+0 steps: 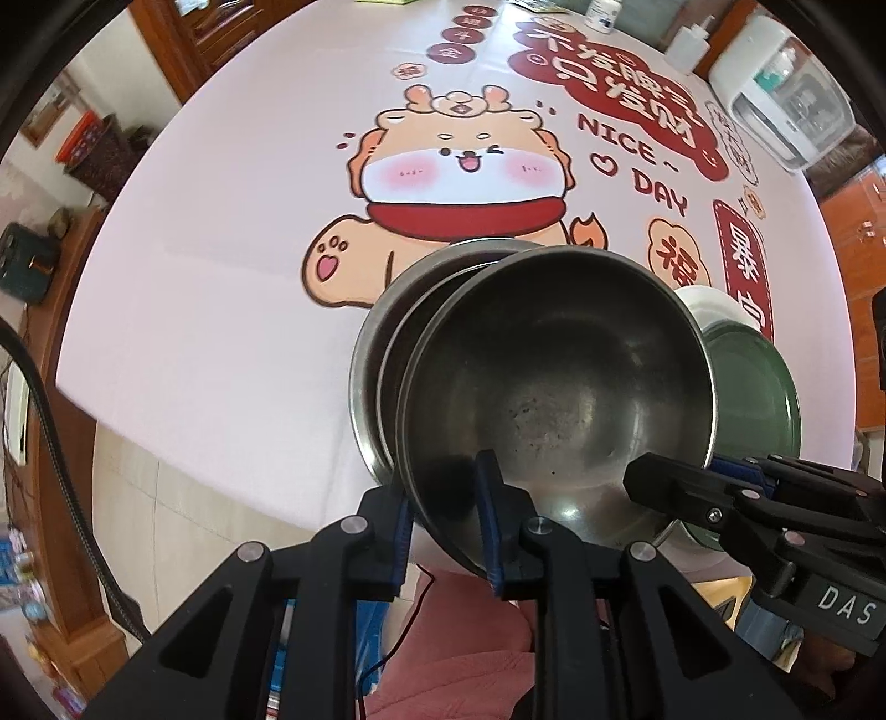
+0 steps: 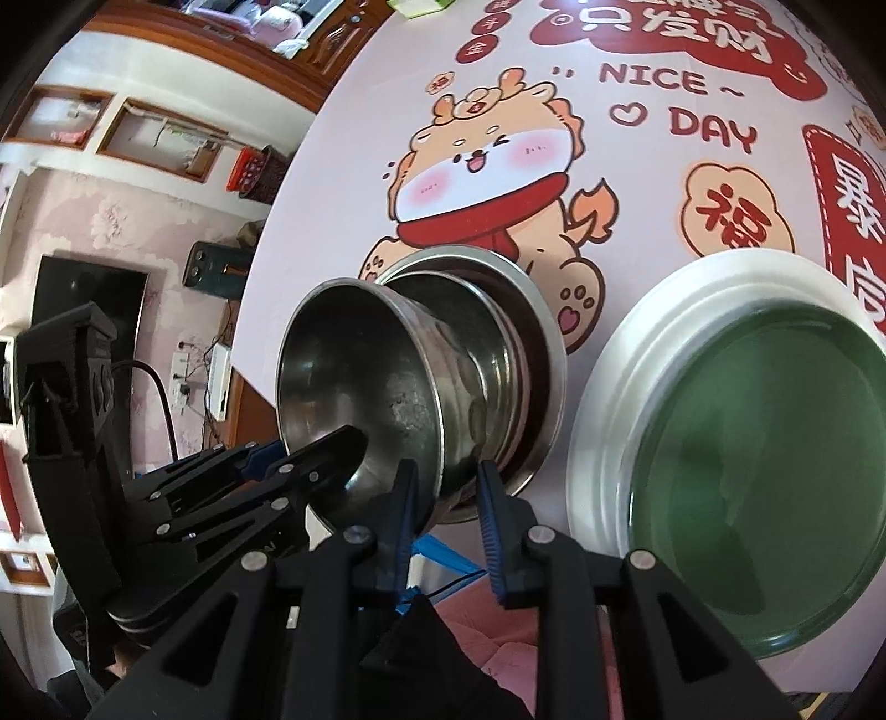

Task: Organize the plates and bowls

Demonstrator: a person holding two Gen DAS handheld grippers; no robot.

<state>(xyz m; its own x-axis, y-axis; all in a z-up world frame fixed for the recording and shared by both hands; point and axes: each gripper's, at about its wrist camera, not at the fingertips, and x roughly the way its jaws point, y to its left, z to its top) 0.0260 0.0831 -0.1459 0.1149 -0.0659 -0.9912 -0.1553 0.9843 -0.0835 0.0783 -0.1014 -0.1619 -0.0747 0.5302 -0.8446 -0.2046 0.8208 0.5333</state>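
Note:
A steel bowl (image 1: 559,387) is tilted toward me and leans on a stack of two nested steel bowls (image 1: 387,332) near the table's front edge. My left gripper (image 1: 443,526) is shut on the tilted bowl's near rim, one finger inside, one outside. My right gripper (image 2: 443,509) straddles the same bowl's (image 2: 360,376) other rim side, its jaws a little apart, and also shows in the left wrist view (image 1: 692,487). The stack (image 2: 498,332) sits behind the tilted bowl. A green plate (image 2: 758,454) lies on a white plate (image 2: 609,399) to the right.
The round table carries a pink cloth with a cartoon dragon (image 1: 459,166). A white appliance (image 1: 786,94) and bottles (image 1: 686,39) stand at the far right edge. The table's near edge (image 1: 221,471) drops to floor tiles.

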